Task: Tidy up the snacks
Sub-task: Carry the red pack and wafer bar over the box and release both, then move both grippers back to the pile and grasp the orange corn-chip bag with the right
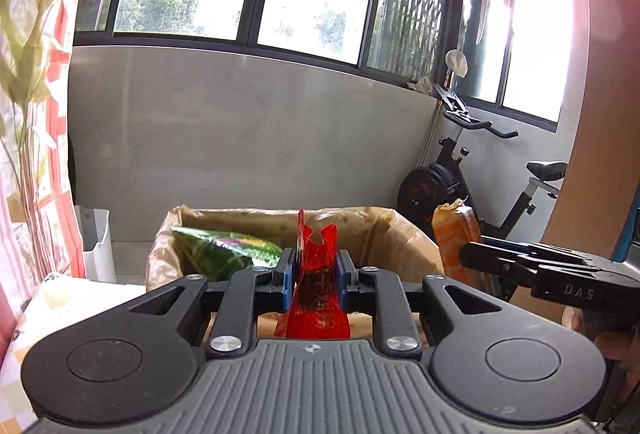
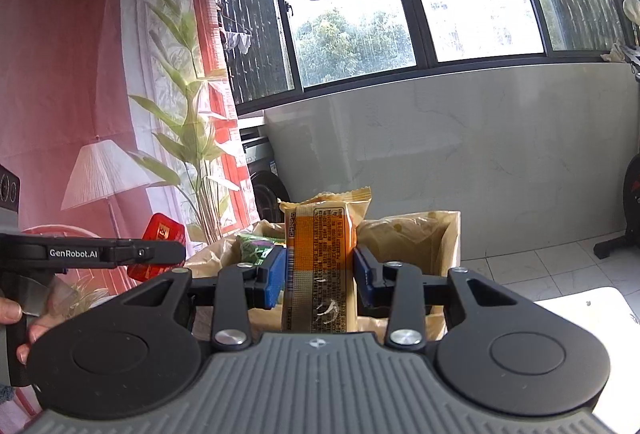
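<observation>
My left gripper (image 1: pixel 316 270) is shut on a red snack packet (image 1: pixel 316 290), which stands upright between the blue pads. Beyond it is a cardboard box (image 1: pixel 400 230) lined with brown paper, with a green snack bag (image 1: pixel 224 250) lying inside. My right gripper (image 2: pixel 319 268) is shut on an orange and yellow snack packet (image 2: pixel 320 258), held upright in front of the same box (image 2: pixel 420 242). In the left wrist view the right gripper (image 1: pixel 472 254) enters from the right with the orange packet (image 1: pixel 456 234). From the right wrist view's left edge comes the left gripper (image 2: pixel 176 254) with the red packet (image 2: pixel 160 234).
A white patterned table (image 1: pixel 80 298) lies under the box, and a white bin (image 1: pixel 96 242) stands behind it at the left. An exercise bike (image 1: pixel 480 174) stands at the back right. A curtain, a leafy plant (image 2: pixel 192 138) and a lamp (image 2: pixel 104 174) are at the left.
</observation>
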{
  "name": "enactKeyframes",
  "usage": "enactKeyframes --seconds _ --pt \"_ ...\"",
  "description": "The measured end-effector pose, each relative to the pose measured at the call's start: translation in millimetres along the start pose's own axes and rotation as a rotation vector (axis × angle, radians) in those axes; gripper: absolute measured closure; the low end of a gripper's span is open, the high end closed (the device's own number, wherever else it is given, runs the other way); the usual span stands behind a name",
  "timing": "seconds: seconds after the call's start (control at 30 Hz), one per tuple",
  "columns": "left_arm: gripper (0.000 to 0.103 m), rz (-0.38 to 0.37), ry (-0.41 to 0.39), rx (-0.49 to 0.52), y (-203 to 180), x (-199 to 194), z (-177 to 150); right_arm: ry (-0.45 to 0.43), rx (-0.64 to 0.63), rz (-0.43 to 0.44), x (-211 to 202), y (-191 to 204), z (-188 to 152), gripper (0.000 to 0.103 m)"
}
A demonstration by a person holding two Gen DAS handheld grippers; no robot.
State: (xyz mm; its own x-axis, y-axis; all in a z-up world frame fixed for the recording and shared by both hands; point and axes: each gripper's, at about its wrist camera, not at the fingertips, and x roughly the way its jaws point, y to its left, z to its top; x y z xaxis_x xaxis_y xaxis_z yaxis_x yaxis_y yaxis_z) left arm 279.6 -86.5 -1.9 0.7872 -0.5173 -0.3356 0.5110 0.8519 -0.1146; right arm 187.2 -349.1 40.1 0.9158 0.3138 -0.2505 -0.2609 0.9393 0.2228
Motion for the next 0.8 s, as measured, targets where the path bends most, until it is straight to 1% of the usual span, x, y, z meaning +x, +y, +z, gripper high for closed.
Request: enactKeyframes --seconds 0.07,0.13,0.2,0.27,0.37,0.43,0.47,0.5,0.53,0.57,0.63,0.67,0.73,0.8 --pt "0.081 -0.003 0.004 0.012 -7.1 28.2 13.7 -0.008 -0.012 -0.010 17.2 -4.4 8.2 0.064" --pt "0.081 -0.001 0.025 0.007 -10.5 52.2 19.9 -0.013 -0.020 -0.030 34.0 -8.9 13.6 0.064" --pt "0.081 0.012 0.061 -0.009 -14.3 77.4 20.1 -0.013 -0.013 -0.049 51.2 -16.5 17.2 0.064" --pt "0.081 0.006 0.101 -0.032 -13.4 97.7 16.6 -0.004 -0.002 -0.063 64.2 -23.1 18.3 0.064" --pt "0.080 0.008 0.144 -0.037 -16.2 119.8 11.4 0.017 0.013 -0.081 81.1 -32.3 16.0 0.064" --pt "0.078 0.003 0.169 -0.033 -13.5 126.3 7.4 0.038 0.035 -0.090 90.8 -39.7 13.4 0.064" --pt "0.073 0.001 0.184 -0.029 -16.3 130.8 6.8 0.049 0.043 -0.094 95.6 -41.9 12.4 0.064" --pt "0.065 0.001 0.194 -0.031 -15.7 134.7 6.7 0.062 0.049 -0.096 100.3 -43.7 11.5 0.064" --pt "0.060 -0.003 0.201 -0.035 -11.4 133.7 3.5 0.079 0.057 -0.091 104.3 -46.3 10.4 0.064" --pt "0.053 -0.003 0.204 -0.037 -10.2 135.2 2.6 0.096 0.063 -0.084 108.0 -47.6 9.6 0.064" --pt "0.049 0.003 0.208 -0.037 -9.5 133.4 1.9 0.126 0.069 -0.084 112.9 -50.0 7.2 0.062" --pt "0.046 0.009 0.209 -0.036 -7.9 132.8 1.6 0.127 0.070 -0.087 113.1 -50.1 6.9 0.058" --pt "0.045 0.022 0.203 -0.039 -2.2 126.5 2.1 0.124 0.070 -0.083 110.0 -48.7 7.5 0.050" --pt "0.044 0.026 0.194 -0.047 2.2 118.2 3.0 0.119 0.069 -0.076 104.3 -45.5 9.1 0.049"
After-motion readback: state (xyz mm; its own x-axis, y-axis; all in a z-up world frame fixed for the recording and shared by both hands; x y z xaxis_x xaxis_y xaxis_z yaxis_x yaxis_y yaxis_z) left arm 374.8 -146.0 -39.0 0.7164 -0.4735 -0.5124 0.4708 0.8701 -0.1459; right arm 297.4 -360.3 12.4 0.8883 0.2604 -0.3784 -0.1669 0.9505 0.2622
